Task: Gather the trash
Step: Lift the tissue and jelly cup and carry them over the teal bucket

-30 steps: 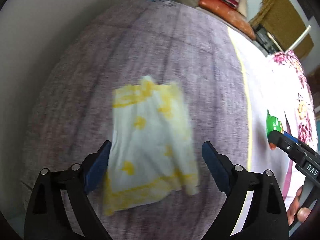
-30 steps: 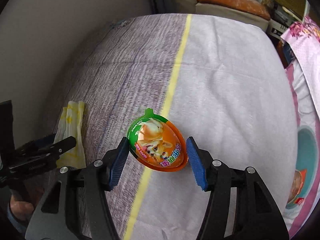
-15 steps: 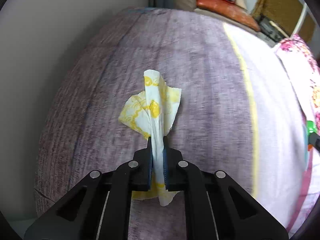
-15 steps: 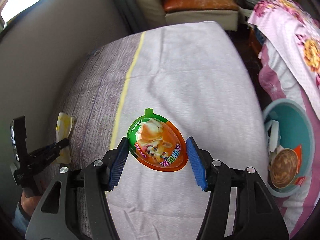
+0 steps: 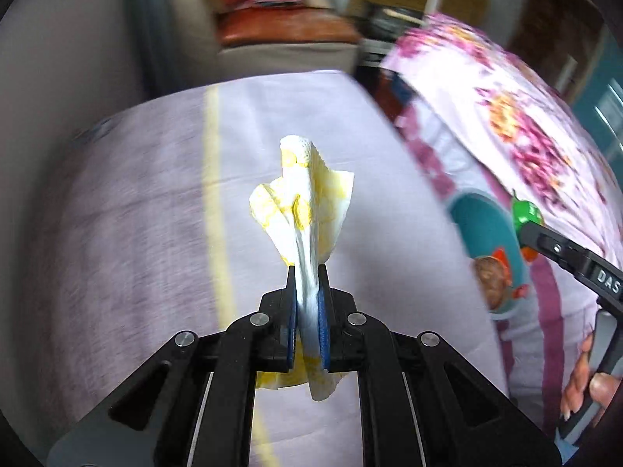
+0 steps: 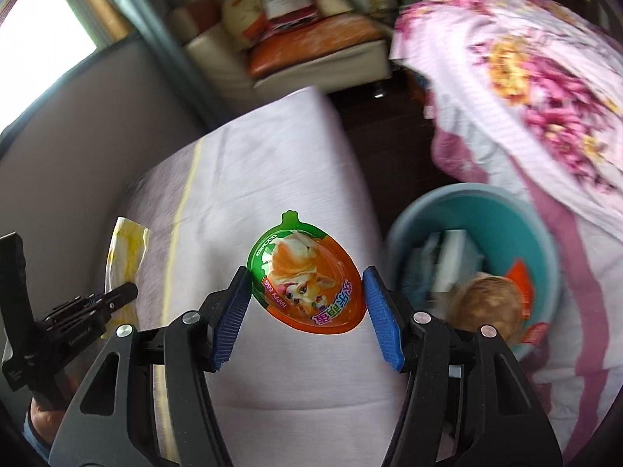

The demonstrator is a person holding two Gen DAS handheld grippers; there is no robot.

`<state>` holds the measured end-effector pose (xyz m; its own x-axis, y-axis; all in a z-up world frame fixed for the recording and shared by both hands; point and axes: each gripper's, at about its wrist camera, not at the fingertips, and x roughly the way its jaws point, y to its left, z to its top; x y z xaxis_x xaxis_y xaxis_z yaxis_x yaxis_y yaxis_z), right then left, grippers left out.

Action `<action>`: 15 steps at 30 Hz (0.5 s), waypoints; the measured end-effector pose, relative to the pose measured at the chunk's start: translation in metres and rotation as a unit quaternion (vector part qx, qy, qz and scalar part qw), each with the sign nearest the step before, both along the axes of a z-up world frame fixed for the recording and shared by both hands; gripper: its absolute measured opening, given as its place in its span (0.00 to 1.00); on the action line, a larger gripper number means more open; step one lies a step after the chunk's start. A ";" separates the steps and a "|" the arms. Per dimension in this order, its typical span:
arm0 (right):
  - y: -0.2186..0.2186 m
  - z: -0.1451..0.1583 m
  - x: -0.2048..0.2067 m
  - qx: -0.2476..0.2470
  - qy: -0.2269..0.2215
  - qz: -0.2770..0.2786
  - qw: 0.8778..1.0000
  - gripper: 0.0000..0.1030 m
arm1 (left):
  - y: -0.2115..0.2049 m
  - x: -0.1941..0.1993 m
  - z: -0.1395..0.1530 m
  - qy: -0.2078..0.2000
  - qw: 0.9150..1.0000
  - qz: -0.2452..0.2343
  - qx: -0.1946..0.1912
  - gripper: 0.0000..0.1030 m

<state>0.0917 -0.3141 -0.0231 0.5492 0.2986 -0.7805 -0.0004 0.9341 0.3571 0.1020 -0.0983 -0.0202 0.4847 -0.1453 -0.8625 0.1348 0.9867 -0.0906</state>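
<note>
Two grippers: both raised over the bed, each carrying one piece of trash.
Bed (image 5: 128, 210): mauve and pale cover with a yellow stripe running away from the cameras.
Floral blanket (image 6: 545, 89): pink and white, draped at the right, above the bin.
Teal bin (image 6: 518, 229): on the floor just beside the bed's right edge, already holding wrappers and a round brown lid.
Left gripper (image 5: 307, 303): pointing forward over the bed, jaws pressed together on the napkin.
Right gripper (image 6: 307, 292): angled toward the bin; jaws clasp the egg wrapper by its two side edges.
Napkin (image 5: 303, 202): white with yellow print, bunched upright, clear of the cover.
Egg wrapper (image 6: 307, 276): green-orange, dog picture, face up, over the bed's edge.
</note>
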 end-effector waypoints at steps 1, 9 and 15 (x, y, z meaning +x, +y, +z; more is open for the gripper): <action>-0.014 0.000 -0.001 0.001 -0.001 -0.015 1.000 0.55 | -0.016 0.002 0.000 0.000 1.000 -0.016 -0.001 0.09; -0.089 -0.005 -0.009 0.010 0.000 -0.087 0.996 0.55 | -0.109 0.023 -0.013 0.013 0.995 -0.101 -0.002 0.09; -0.134 -0.015 -0.015 0.017 0.013 -0.123 0.992 0.55 | -0.157 0.029 -0.017 0.017 0.990 -0.141 -0.002 0.09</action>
